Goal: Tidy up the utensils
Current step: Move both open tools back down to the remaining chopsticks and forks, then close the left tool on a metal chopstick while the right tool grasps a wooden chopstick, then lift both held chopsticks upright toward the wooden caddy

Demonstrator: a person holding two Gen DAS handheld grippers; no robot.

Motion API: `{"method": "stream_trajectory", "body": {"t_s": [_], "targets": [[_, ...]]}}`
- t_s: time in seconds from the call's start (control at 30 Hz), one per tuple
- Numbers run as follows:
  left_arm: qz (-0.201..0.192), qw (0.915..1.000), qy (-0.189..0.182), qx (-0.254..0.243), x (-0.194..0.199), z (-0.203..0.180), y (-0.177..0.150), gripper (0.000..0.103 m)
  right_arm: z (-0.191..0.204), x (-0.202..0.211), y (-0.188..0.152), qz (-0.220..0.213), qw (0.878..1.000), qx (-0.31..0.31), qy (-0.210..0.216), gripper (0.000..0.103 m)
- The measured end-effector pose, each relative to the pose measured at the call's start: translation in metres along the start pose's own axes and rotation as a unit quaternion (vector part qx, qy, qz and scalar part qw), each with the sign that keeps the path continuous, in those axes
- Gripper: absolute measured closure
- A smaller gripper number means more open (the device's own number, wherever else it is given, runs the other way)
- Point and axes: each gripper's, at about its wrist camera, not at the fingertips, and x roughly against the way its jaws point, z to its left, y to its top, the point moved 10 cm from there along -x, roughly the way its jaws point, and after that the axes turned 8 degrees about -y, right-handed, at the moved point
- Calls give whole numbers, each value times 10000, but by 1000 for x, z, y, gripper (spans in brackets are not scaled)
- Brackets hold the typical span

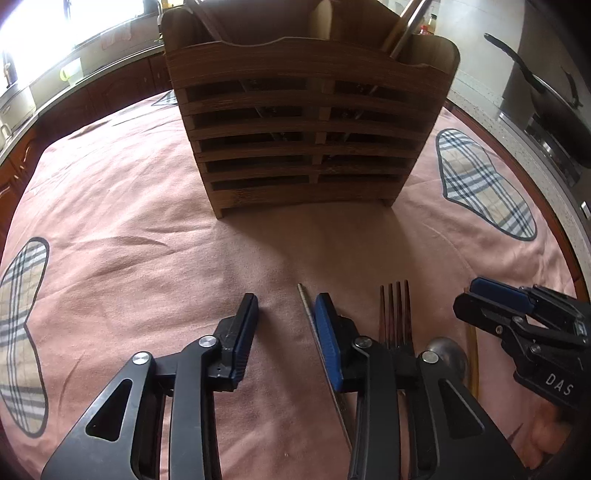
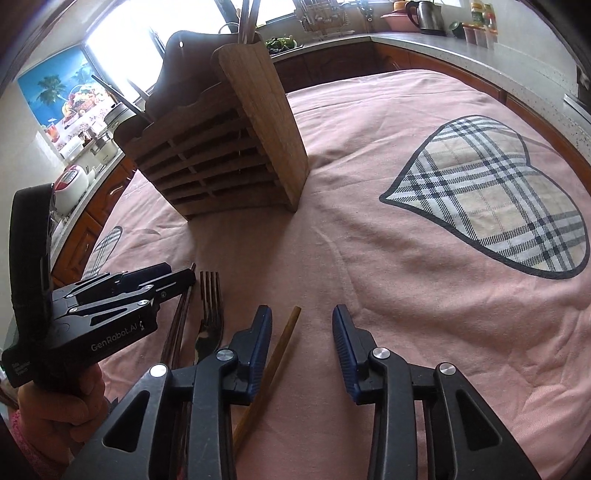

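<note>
A slatted wooden utensil holder [image 1: 310,122] [image 2: 229,147] stands upright on the pink cloth, with several handles sticking out of its top. In the left wrist view my left gripper [image 1: 286,306] hangs low over the cloth, its jaws apart. A thin metal chopstick [image 1: 306,306] lies between them, close against the right pad [image 1: 327,325]. A dark fork [image 1: 395,306] and a spoon bowl [image 1: 445,354] lie just to its right. My right gripper [image 2: 301,321] is also open, and a wooden chopstick [image 2: 284,347] lies beside its left pad [image 2: 260,343]. The pads press on neither chopstick.
The cloth [image 2: 369,258] carries plaid heart patches [image 2: 491,199]. A black pan [image 1: 546,96] sits on the stove at the right, and a kettle [image 2: 424,14] and jars on the far counter. A hand [image 2: 62,406] holds the left gripper [image 2: 181,272] above dark chopsticks [image 2: 177,325].
</note>
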Motion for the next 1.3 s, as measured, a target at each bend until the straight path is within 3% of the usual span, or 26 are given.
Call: {"method": "stream_trajectory", "body": {"t_s": [0.07,0.13,0.4,0.6,1.3], "targets": [[46,9999,-104,-73,2,-3,-3,91,2,-2,1,10,10000,34,-35,74],[89,9997,-214,-46,5,-2,-6,97,2,-3,1,61,10000,30,-41,92],[-99,9975,-562,428,33,7,-21,98,7,11,0,-36,9999,-43,91,95],[-454,9926,-805,790,70,13,-28,99,11,32,5,-223,9994,-117,226,96],[-1679,9761,-1072,868,212,0,-46,100,39,135,16,-1170,9910,62,653,98]]}}
